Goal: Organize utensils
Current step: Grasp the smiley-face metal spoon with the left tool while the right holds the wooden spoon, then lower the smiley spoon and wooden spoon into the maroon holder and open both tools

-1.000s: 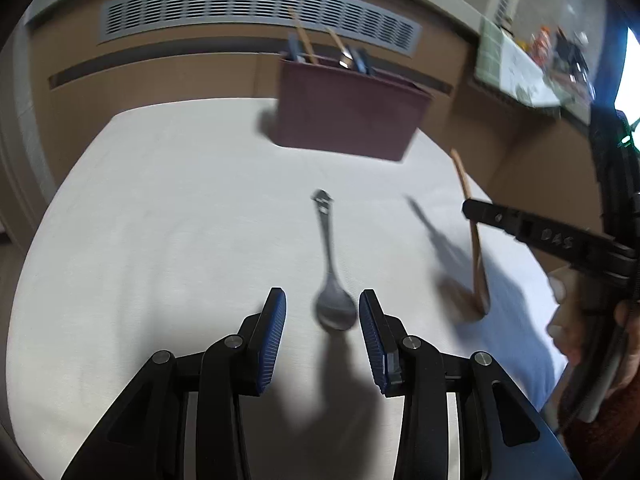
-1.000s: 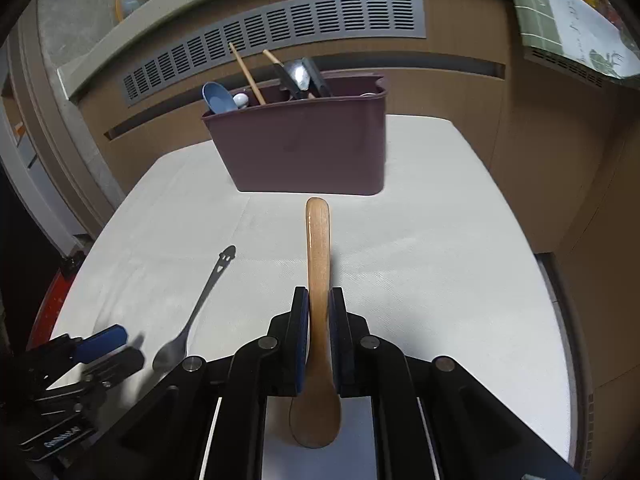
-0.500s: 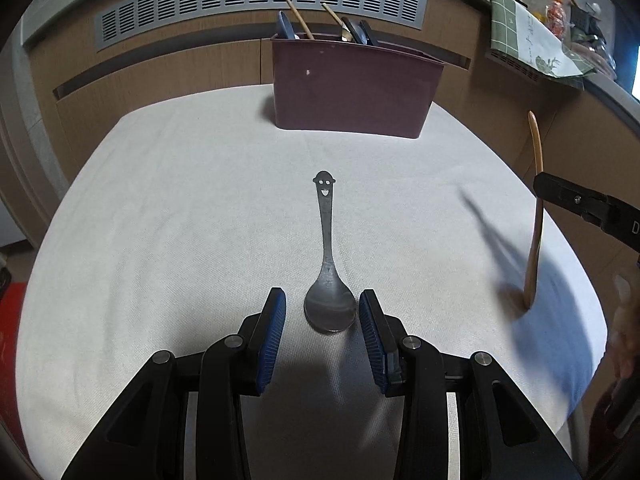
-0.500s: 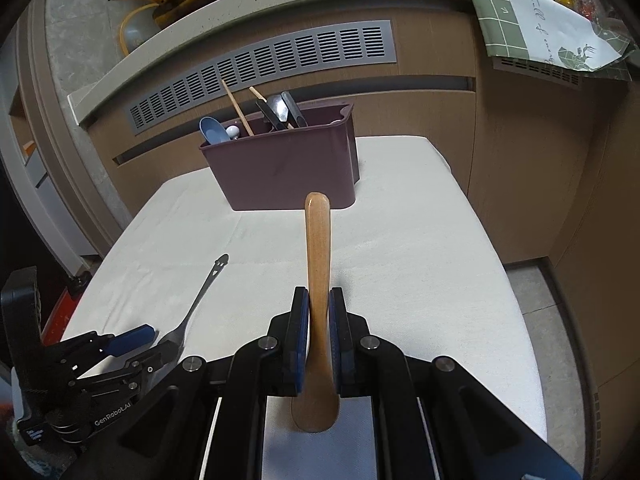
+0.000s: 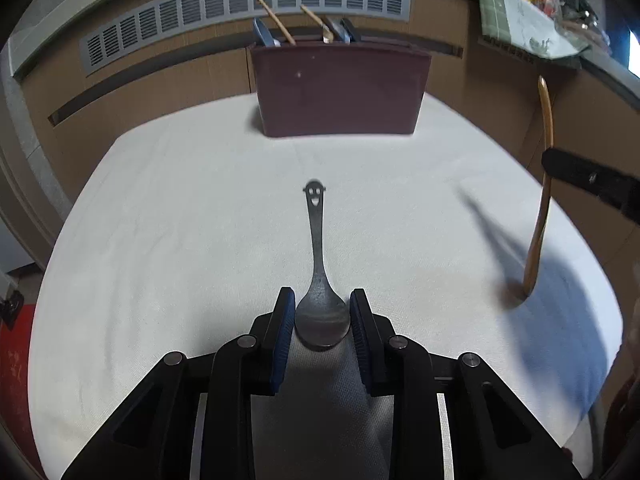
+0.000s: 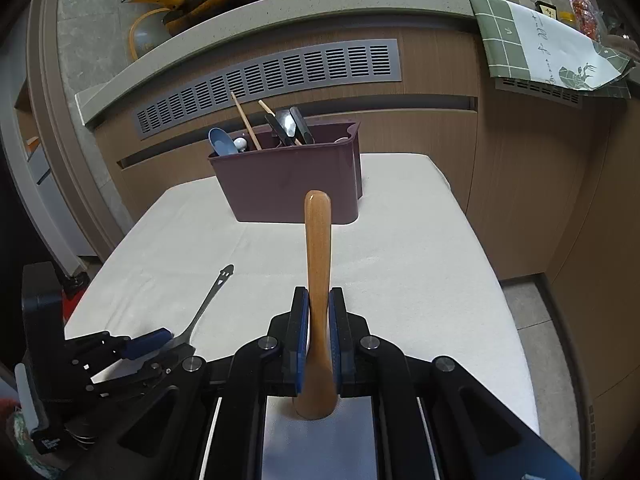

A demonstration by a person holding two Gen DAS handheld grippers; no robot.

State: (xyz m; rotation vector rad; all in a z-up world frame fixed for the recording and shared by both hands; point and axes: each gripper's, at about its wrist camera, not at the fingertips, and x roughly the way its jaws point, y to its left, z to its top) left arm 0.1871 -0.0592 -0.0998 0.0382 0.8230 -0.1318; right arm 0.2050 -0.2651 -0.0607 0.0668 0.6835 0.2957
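Caddy (image 6: 288, 188) walls hide the stored utensils' (image 6: 256, 132) lower ends — types unclear.

You see a white cloth-covered table (image 6: 420, 264) before a wood-panelled wall with a grey vent grille (image 6: 272, 80). Above, a green checked cloth (image 6: 532, 40) hangs over the stone ledge (image 6: 280, 12), near a yellow-handled pan (image 6: 192, 2).

Left tongs (image 5: 322, 312) closed on load; right tongs (image 6: 319, 312) clamped.
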